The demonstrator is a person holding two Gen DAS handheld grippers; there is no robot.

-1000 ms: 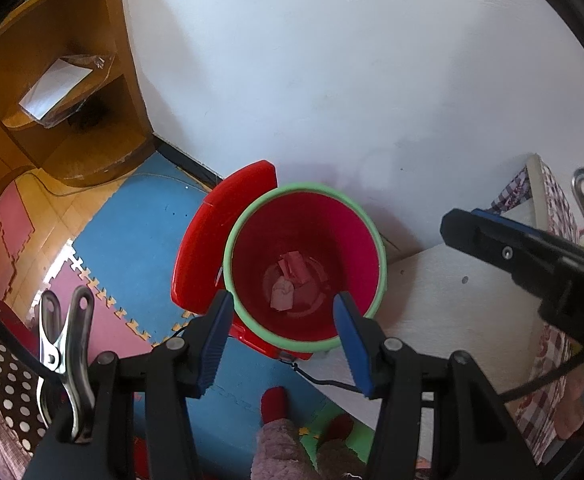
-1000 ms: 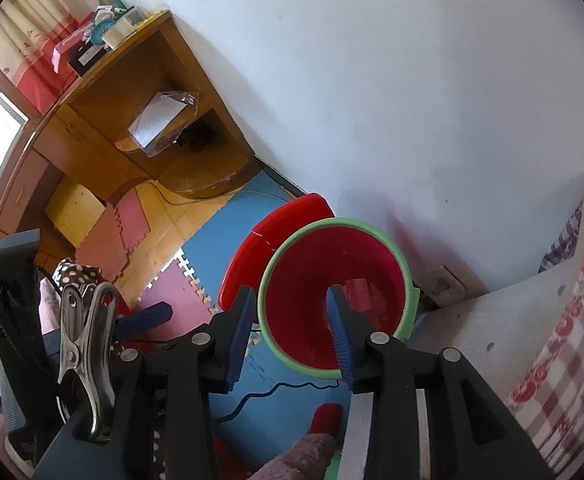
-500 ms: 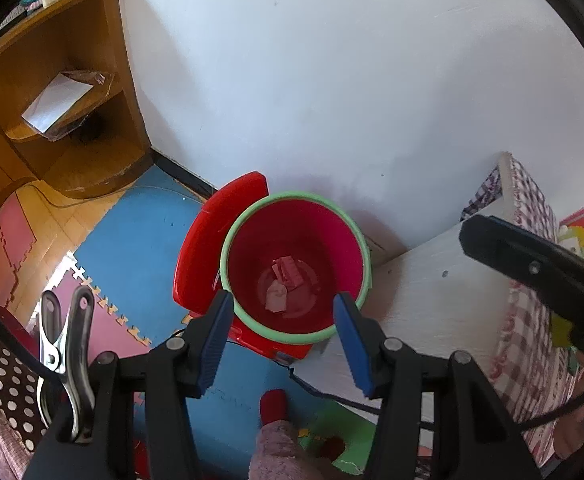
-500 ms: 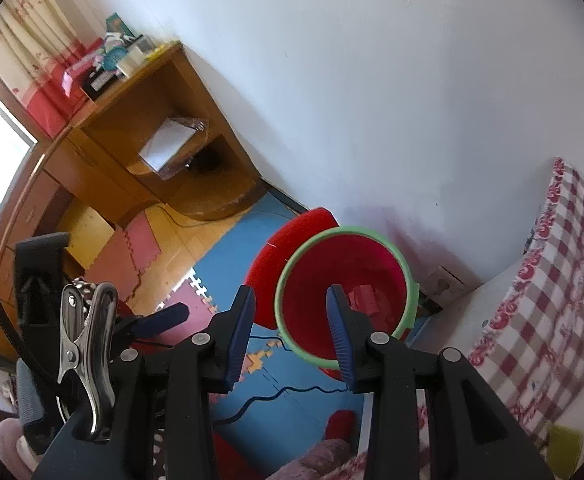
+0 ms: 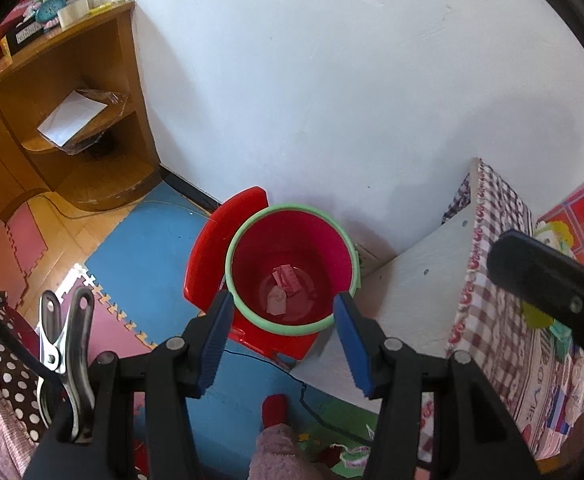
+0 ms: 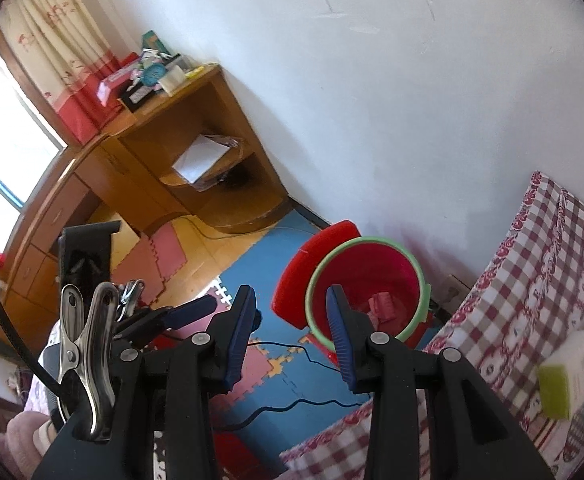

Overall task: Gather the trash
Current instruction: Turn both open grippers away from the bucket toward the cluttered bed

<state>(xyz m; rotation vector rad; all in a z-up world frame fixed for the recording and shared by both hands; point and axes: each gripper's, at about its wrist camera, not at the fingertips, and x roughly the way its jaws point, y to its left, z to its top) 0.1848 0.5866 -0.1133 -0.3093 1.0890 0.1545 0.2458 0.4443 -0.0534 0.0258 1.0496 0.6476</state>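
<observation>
My left gripper point(image 5: 284, 340) and right gripper point(image 6: 290, 334) both have their jaws parted and empty. The one red bin point(image 5: 292, 272) sits on the floor at centre frame, with two or three paper scraps point(image 5: 284, 288) at its bottom. The one black cable point(image 6: 292, 404) at lower centre could snag me. The yellow sponge point(image 6: 553, 390), lower right on the bed, may go uncollected.

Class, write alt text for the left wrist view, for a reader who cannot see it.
An open, empty left claw looks down into a red bin with a green rim holding a few paper scraps. The bin stands by a white wall, its red lid tipped open behind it, beside a bed with a checked cover.
</observation>
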